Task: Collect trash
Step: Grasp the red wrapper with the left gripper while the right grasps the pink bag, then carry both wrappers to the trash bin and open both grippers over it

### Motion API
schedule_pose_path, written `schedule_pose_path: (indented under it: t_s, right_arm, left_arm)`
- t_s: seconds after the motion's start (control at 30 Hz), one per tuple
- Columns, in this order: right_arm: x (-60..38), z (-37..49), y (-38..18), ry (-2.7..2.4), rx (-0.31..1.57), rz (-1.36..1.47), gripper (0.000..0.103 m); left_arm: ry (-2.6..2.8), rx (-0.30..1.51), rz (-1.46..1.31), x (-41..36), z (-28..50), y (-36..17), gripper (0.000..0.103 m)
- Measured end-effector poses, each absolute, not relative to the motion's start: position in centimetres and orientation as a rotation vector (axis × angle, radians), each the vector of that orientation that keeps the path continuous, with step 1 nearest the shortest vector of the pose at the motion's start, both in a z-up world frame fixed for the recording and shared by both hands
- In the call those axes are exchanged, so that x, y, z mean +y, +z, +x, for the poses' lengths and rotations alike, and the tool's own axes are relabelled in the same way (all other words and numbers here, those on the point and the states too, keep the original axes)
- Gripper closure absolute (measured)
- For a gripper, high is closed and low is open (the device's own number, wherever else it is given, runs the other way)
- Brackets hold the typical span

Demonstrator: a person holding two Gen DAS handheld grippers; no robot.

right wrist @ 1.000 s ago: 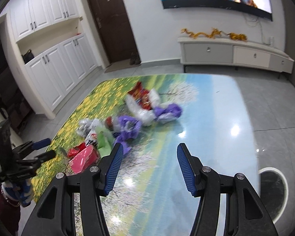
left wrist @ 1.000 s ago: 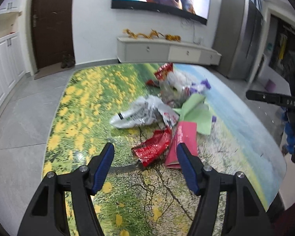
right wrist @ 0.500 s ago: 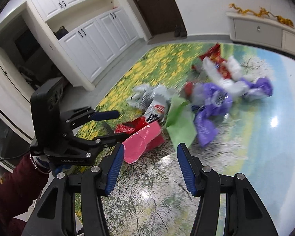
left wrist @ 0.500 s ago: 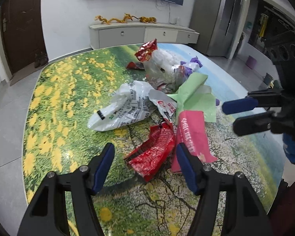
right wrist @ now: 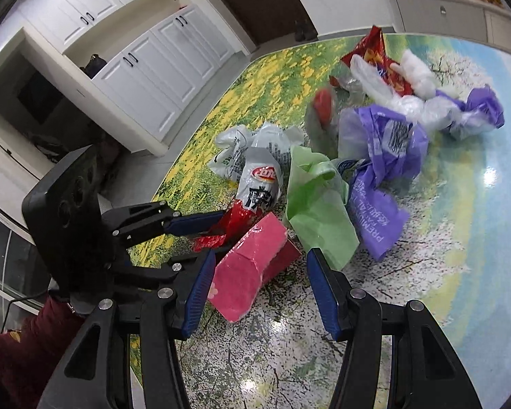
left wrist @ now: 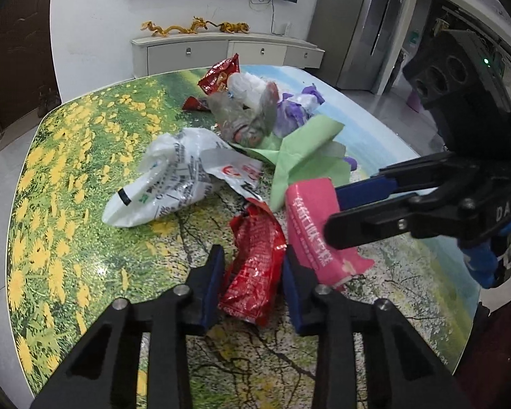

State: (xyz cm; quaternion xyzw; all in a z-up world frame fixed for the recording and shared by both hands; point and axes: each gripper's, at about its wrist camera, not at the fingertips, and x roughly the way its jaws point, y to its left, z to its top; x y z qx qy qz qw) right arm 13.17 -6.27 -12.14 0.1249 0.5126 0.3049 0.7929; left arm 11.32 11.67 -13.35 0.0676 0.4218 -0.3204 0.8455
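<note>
A pile of trash lies on the printed table. My left gripper straddles a crumpled red foil wrapper, its jaws narrowed around it; the wrapper also shows in the right wrist view. My right gripper is open around the near end of a pink packet, which also shows in the left wrist view. Behind them lie a white printed bag, a green paper sheet and purple bags.
A red snack bag and clear plastic bags sit at the far end of the pile. The table's edge runs close on the left in the right wrist view. White cabinets and a TV console stand beyond.
Both grippers have moved in to the pile. The left jaws have narrowed around the red wrapper. The right gripper has come down around the pink packet.
</note>
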Motion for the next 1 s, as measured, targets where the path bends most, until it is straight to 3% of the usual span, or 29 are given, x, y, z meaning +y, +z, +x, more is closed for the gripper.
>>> schedule_pose_path:
  t_s: [0.27, 0.5, 0.67, 1.0]
  right_arm:
    - [-6.0, 13.8, -13.3, 0.667, 1.122, 0.306, 0.054]
    - [-6.2, 13.6, -13.7, 0.688, 1.128, 0.328, 0.071]
    - [-6.7, 12.0, -12.3, 0.703, 1.099, 0.299, 0.074]
    - [-10.7, 7.8, -9.6, 0.678, 0.996, 0.291, 0.076]
  left_arm:
    - [-0.652, 0.884, 0.133, 11.9, 10.4, -13.3, 0.08]
    - [-0.635, 0.878, 0.117, 12.1, 8.9, -12.9, 0.084]
    - [-0.637, 0.864, 0.088, 12.0, 7.7, -12.1, 0.091]
    - [-0.621, 0.805, 0.035, 10.6, 4.9, -9.9, 0.094]
